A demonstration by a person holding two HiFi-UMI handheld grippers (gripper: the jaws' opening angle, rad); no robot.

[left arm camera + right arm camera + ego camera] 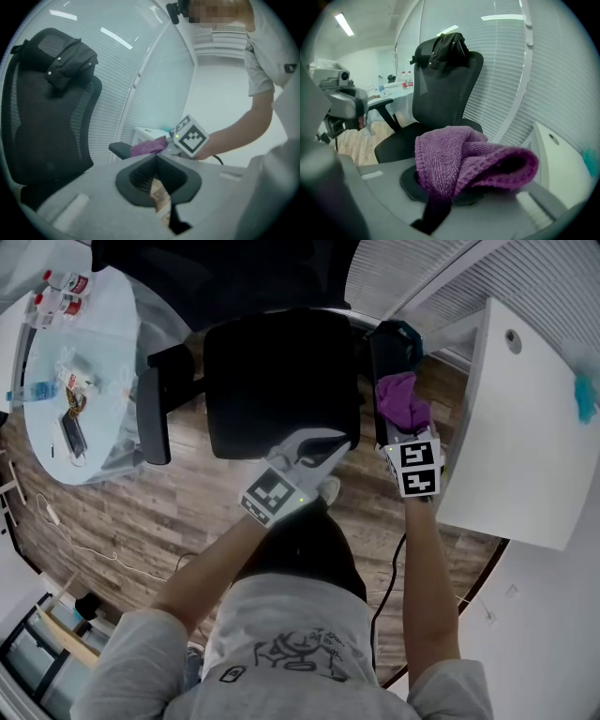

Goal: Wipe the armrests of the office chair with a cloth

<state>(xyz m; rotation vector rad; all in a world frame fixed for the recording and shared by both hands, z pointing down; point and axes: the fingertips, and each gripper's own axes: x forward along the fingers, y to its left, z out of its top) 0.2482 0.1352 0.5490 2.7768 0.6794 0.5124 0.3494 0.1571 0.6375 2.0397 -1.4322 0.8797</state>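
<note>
Head view: the black office chair (281,381) stands on the wooden floor (169,512), its seat's front edge toward the person. The right gripper (410,435) holds a purple cloth (403,399) over the near end of the armrest (386,352) at the picture's right. This armrest runs close beside the edge of a white cabinet (525,427), with only a narrow strip of floor between them. The left gripper (323,448) hovers at the seat's front right corner, apart from the cloth. The other armrest (153,413) lies near a round table (103,362); open floor spreads in front of the chair.

Left gripper view: the left gripper (157,159) has its jaws pressed together with nothing between them. Beyond them the cloth (147,146) rests on the armrest's (121,149) pad, the right gripper's marker cube (192,136) just behind it. The chair back (47,117) rises at the left, a dark garment (70,61) draped over its top.

Right gripper view: the right gripper (454,185) is clamped on the bunched cloth (464,159), which spills over both jaws. The chair (445,89) stands ahead, window blinds (511,79) close behind it.
</note>
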